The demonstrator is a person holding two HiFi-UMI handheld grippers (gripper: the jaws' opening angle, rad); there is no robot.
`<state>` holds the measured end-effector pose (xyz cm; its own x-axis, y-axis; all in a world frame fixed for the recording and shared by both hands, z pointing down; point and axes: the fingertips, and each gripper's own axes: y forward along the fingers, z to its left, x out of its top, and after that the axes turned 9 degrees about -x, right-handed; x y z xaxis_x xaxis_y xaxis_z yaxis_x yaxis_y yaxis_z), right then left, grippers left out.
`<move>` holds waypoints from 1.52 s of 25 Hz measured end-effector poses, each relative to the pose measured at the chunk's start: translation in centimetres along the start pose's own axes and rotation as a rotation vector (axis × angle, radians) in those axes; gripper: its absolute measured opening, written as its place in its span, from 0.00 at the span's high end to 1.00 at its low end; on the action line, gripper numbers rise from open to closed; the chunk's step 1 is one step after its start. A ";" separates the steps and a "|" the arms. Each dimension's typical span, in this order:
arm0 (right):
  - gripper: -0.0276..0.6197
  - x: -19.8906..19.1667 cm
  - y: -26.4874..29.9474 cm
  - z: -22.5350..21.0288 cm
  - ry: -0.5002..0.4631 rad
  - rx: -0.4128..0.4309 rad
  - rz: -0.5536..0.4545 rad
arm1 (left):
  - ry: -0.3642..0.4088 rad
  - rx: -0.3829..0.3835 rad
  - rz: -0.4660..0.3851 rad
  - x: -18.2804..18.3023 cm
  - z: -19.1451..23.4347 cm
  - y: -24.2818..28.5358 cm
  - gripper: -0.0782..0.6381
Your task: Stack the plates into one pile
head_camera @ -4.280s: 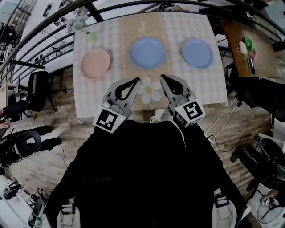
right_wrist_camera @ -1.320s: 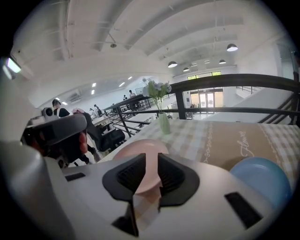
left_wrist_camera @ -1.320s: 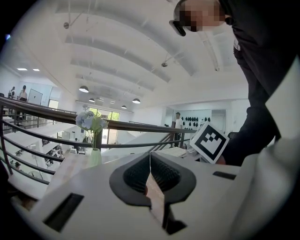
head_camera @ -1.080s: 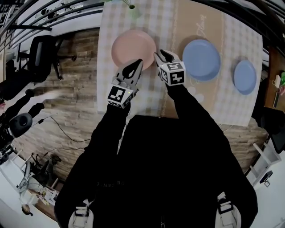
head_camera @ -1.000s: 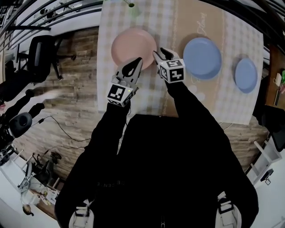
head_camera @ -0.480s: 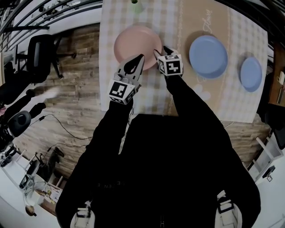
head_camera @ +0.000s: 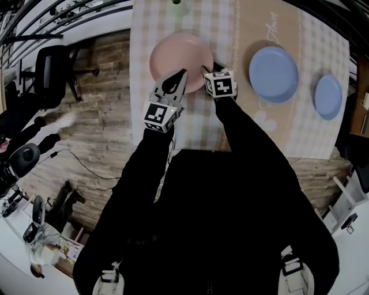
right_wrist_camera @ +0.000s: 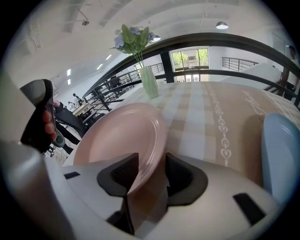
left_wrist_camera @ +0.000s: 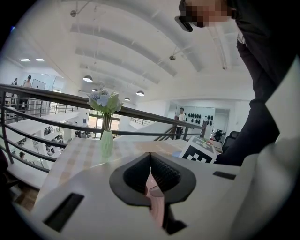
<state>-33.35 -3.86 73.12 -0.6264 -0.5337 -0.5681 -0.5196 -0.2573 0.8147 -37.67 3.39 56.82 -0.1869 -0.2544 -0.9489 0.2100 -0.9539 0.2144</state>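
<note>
Pink plate (head_camera: 179,55) sits on the checked table (head_camera: 144,69). To its right lies a larger blue plate (head_camera: 274,59), and further right of that a smaller blue plate (head_camera: 328,97). The right gripper (head_camera: 206,69) straddles the pink plate's near right rim. Its jaws stand apart, having just been closing a little, with the rim between them but not pinched. The left gripper (head_camera: 180,78) hovers at the pink plate's near edge, jaws clenched together on nothing. A green vase (head_camera: 180,8) of flowers stands beyond the pink plate.
</note>
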 end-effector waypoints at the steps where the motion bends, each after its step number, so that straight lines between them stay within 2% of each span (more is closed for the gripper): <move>1: 0.68 -0.1 0.2 0.0 -0.004 -0.010 0.002 | 0.002 0.000 0.001 0.1 0.0 0.0 0.86; 5: 0.74 -0.6 0.9 0.1 -0.029 -0.031 0.012 | 0.008 0.002 0.000 0.3 0.1 -0.6 0.86; 7: 0.76 -0.5 0.6 0.1 -0.009 -0.029 0.021 | 0.012 0.001 -0.003 0.4 0.1 -1.0 0.86; 12: 0.84 -0.2 -0.7 -0.2 0.114 -0.002 0.024 | 0.015 0.008 -0.011 0.9 -0.2 -1.9 0.86; 18: 0.92 -0.4 -2.4 -0.4 0.348 0.062 0.018 | 0.032 -0.019 -0.016 1.4 -1.1 -2.5 0.86; 31: 0.92 -1.9 -6.8 -3.5 0.540 0.079 -0.001 | 0.066 -0.065 -0.030 2.9 -2.9 -3.1 0.86; 38: 0.92 -1.7 -10.2 -6.4 0.589 0.056 -0.052 | 0.096 -0.109 -0.044 4.2 -5.0 -2.4 0.86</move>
<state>-23.25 -5.53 66.50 -0.1792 -0.8829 -0.4341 -0.5812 -0.2610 0.7708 -34.15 5.38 51.14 -0.1069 -0.1919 -0.9756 0.3079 -0.9394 0.1510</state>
